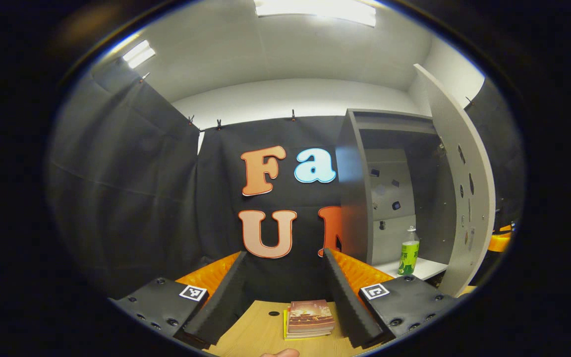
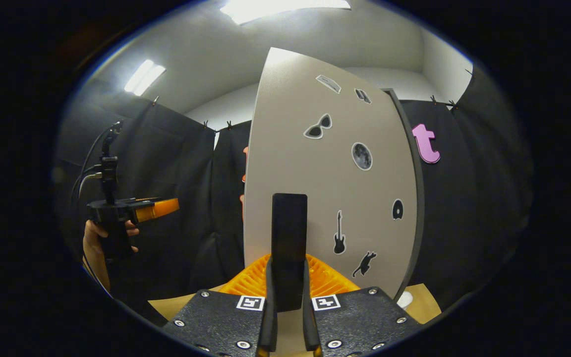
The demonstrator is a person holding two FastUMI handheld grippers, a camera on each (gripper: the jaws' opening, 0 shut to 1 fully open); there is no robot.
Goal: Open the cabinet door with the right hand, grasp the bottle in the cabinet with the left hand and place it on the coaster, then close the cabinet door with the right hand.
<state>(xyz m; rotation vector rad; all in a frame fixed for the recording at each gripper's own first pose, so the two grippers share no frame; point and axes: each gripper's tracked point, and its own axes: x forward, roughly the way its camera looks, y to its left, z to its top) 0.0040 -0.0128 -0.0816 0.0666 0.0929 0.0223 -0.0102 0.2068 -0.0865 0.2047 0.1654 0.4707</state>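
Bottle [image 1: 408,258] upright on the cabinet [image 1: 394,198] floor, ahead and right of the wide-open left gripper [image 1: 285,292], well apart. Right gripper [image 2: 289,302] clamps the handle [image 2: 289,248] of the open door [image 2: 325,173].

— What do you have under your left jaws?

— A wooden tabletop [image 1: 260,332], pale grain, with a small dark hole in it just ahead of the gap between your fingers. A short stack of books [image 1: 310,319] lies flat on it, between the jaws and nearer the right one.

— And the bottle [image 1: 408,251]?

— It stands upright on the cabinet's white shelf [image 1: 427,268], beyond your right jaw.
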